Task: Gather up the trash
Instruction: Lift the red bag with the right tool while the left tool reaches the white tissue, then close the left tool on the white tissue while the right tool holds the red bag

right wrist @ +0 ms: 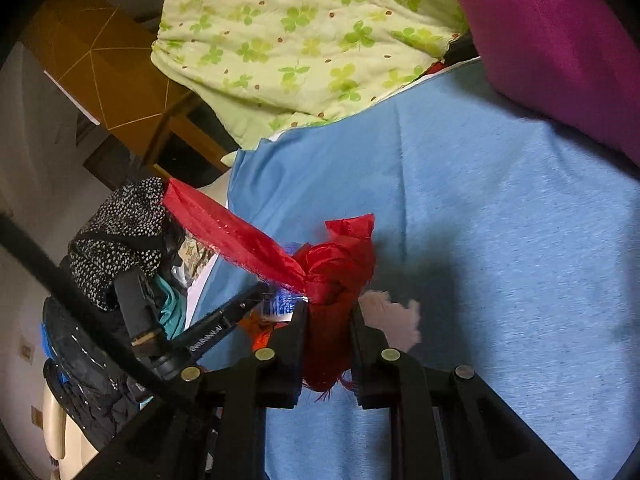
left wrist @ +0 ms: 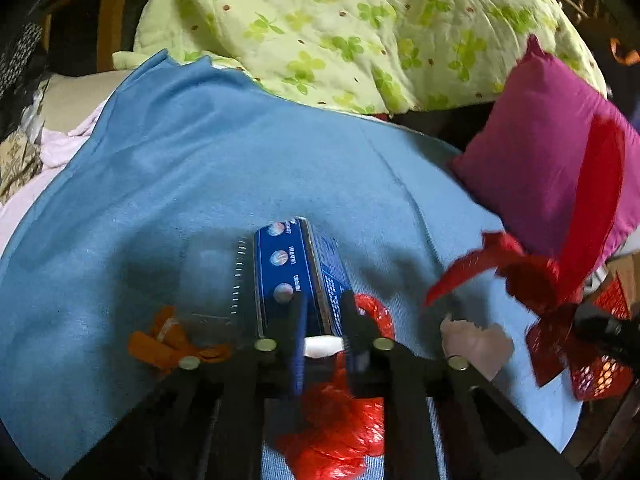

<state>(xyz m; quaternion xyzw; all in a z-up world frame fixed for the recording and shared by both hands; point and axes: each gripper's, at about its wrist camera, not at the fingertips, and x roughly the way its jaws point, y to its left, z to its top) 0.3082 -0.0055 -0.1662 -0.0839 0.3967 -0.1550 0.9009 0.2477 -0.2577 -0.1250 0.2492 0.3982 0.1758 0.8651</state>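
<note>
My left gripper (left wrist: 323, 304) is shut on a dark blue box (left wrist: 298, 272), held just above the blue sheet (left wrist: 200, 184). A crumpled red plastic bag (left wrist: 340, 420) lies under it. An orange scrap (left wrist: 172, 340) lies to its left and a pale pink tissue wad (left wrist: 476, 340) to its right. My right gripper (right wrist: 329, 312) is shut on a red ribbon bow (right wrist: 332, 272) above the sheet (right wrist: 480, 240); the bow also shows in the left wrist view (left wrist: 532, 280). The pink tissue wad (right wrist: 392, 320) lies just right of the right gripper.
A magenta pillow (left wrist: 552, 160) and a green clover quilt (left wrist: 340, 28) lie at the far side of the bed. A red mesh piece (left wrist: 600, 372) sits at the right edge. Dark spotted clothing (right wrist: 120, 236) and wooden furniture (right wrist: 108, 76) stand to the left.
</note>
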